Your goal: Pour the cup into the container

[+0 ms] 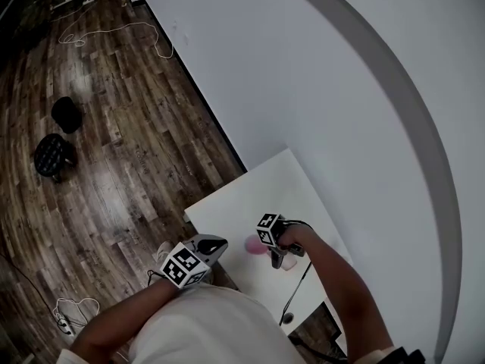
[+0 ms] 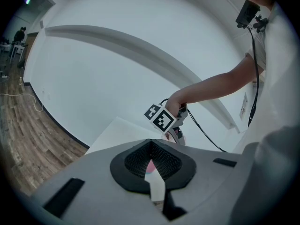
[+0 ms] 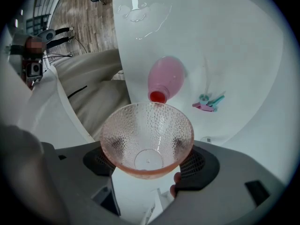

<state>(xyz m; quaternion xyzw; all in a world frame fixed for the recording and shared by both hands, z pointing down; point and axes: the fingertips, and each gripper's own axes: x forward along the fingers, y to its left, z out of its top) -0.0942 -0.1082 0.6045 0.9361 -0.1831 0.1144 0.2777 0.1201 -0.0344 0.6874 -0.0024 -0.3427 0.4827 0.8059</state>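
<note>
While the fingers of our right gripper (image 3: 149, 159) held the clear dimpled plastic cup (image 3: 147, 135) wide, near the pink rounded container (image 3: 165, 78) on the white bench (image 3: 243, 55), our left gripper (image 2: 151, 146) seemed closed and empty.

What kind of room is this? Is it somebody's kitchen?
Probably not a kitchen. It looks like a bare workroom or studio: a wood-plank floor, a plain white wall, one small white table, and loose cables trailing across the floor near two black stools.
</note>
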